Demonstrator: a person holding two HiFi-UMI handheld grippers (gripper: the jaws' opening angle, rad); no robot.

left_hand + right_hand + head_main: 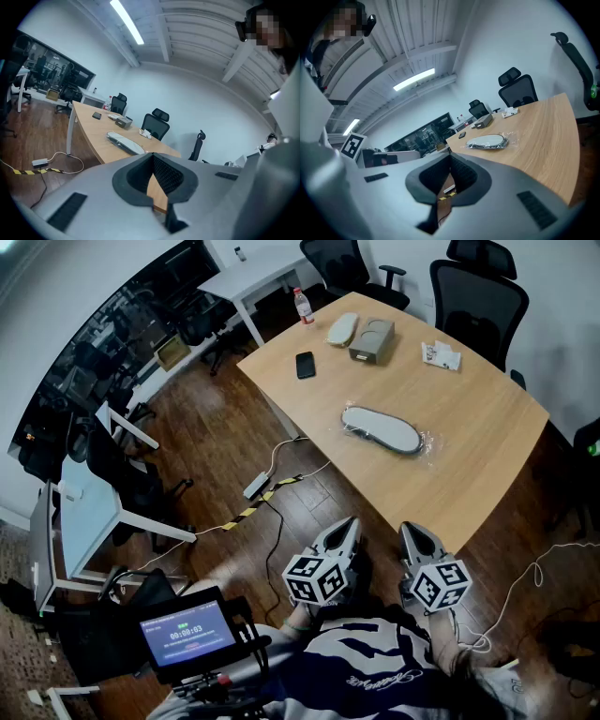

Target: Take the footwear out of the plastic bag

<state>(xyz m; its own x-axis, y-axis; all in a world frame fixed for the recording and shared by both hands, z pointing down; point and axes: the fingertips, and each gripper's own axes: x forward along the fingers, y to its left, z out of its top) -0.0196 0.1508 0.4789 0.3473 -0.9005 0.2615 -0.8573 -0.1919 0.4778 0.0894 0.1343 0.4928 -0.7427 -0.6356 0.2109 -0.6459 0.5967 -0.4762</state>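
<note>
A flat grey-and-white piece of footwear lies in a clear plastic bag [382,430] near the middle of the wooden table [478,418]. The bagged footwear [123,142] also shows in the left gripper view, and as the bagged footwear [488,141] in the right gripper view. My left gripper [349,525] and right gripper [410,532] are held side by side off the table's near edge, well short of the bag. Both point toward it. Each has its jaws shut with nothing between them.
At the table's far end lie a second slipper [342,329], a cardboard box [372,340], a black phone [306,365], a bottle [303,306] and a small packet [441,354]. Office chairs [478,296] stand behind. Cables and a power strip [256,486] cross the floor.
</note>
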